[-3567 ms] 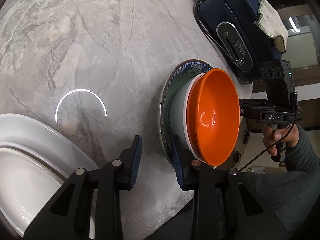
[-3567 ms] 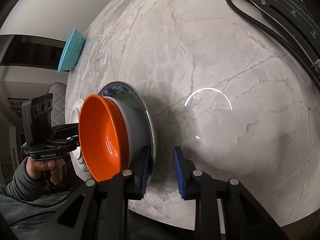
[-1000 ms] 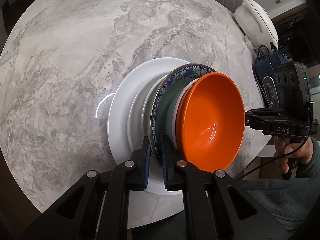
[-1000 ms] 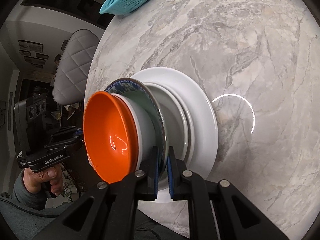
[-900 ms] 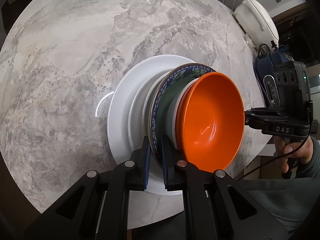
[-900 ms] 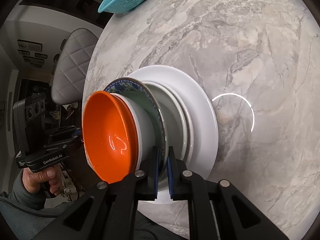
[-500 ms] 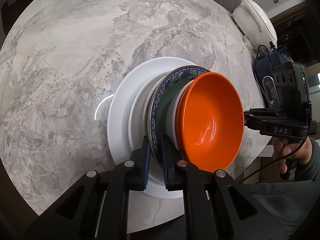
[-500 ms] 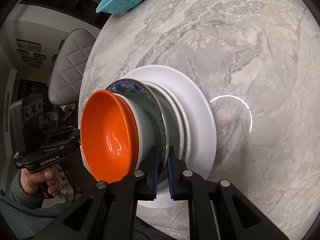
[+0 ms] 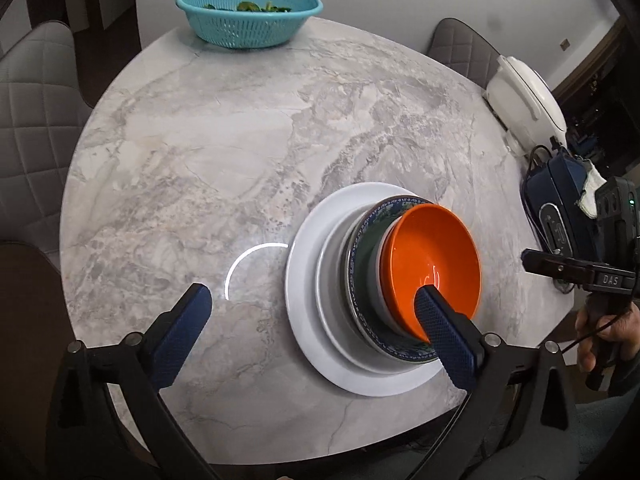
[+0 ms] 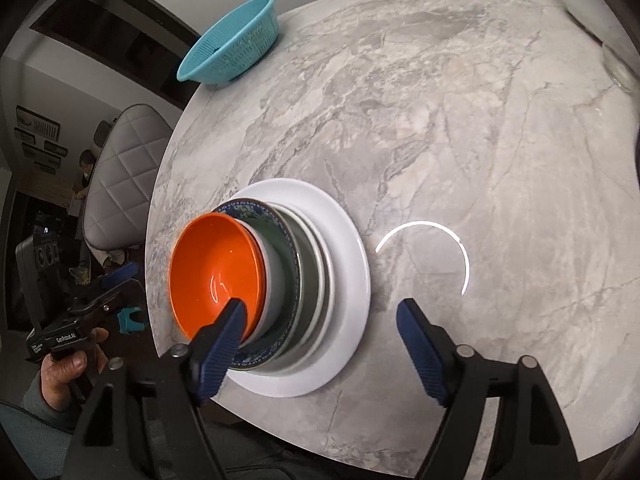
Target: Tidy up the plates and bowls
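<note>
Between my two hand-held grippers sits the finished stack: the orange bowl [image 9: 434, 258] nests in a white bowl [image 10: 276, 276], which rests on the blue-rimmed plate [image 9: 362, 320], itself on the wide white plate [image 9: 304, 280] lying flat on the marble surface [image 9: 224, 152]. My left hand-held gripper [image 9: 312, 320] has just been opening and now stands released, jaws spread wide; one finger hangs over bare marble to its left, the other over the near rim of the orange bowl, with nothing pressed between them. My right hand-held gripper [image 10: 320, 332] has likewise just been opening and grips nothing; its left finger hovers above the orange bowl's edge, its right finger over the marble beyond the white plate. I judge the stacking step done and the release made, so this is the withdrawal. Far ahead of both grippers, at the surface's far edge, stands a teal basket [image 9: 250, 16], well apart from the stack. Next I should lift both grippers straight clear so no finger clips the bowl's rim, then check whether any dish remains loose.
</note>
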Demonstrator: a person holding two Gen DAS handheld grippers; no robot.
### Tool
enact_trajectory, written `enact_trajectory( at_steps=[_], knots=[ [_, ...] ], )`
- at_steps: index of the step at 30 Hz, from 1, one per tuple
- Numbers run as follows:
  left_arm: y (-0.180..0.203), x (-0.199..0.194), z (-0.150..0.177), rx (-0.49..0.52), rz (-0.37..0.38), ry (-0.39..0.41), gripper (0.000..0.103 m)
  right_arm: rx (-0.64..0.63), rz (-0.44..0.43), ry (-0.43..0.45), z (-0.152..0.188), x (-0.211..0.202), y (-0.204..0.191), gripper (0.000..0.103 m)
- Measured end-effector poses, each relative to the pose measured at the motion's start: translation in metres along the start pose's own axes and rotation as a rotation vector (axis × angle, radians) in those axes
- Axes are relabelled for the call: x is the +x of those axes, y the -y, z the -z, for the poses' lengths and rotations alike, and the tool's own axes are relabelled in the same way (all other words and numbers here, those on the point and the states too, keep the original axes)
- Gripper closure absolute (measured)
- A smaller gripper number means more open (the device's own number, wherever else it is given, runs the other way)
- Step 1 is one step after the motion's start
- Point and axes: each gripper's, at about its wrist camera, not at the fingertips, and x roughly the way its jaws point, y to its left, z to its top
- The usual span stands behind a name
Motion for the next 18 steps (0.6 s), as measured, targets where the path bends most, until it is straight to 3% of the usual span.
enact_trajectory(
  at_steps=[2,4,8,11,14,18],
  knots=[
    [0.007,-0.015,0.002,-0.004,-0.068,0.057,0.0,0.004,0.015,0.033,0.002,-0.012,-0.001,0.016],
    [0.017,-0.033,0.005,-0.007,-0.09,0.13,0.0,-0.004,0.033,0.058,0.003,-0.022,-0.005,0.014],
    [0.042,-0.068,0.01,-0.04,-0.273,0.207,0.0,-0.072,0.052,0.128,0.004,-0.04,-0.02,0.01],
    [0.055,-0.094,0.015,-0.136,-0.391,0.241,0.0,-0.134,0.037,0.175,0.003,-0.051,-0.035,0.009],
    [0.07,-0.117,0.027,-0.198,-0.381,0.287,0.0,-0.199,0.019,0.206,0.009,-0.062,-0.051,0.009],
    [0.08,-0.105,0.047,-0.294,-0.286,0.132,0.001,-0.252,0.018,0.236,0.018,-0.074,-0.064,0.009]
  ],
)
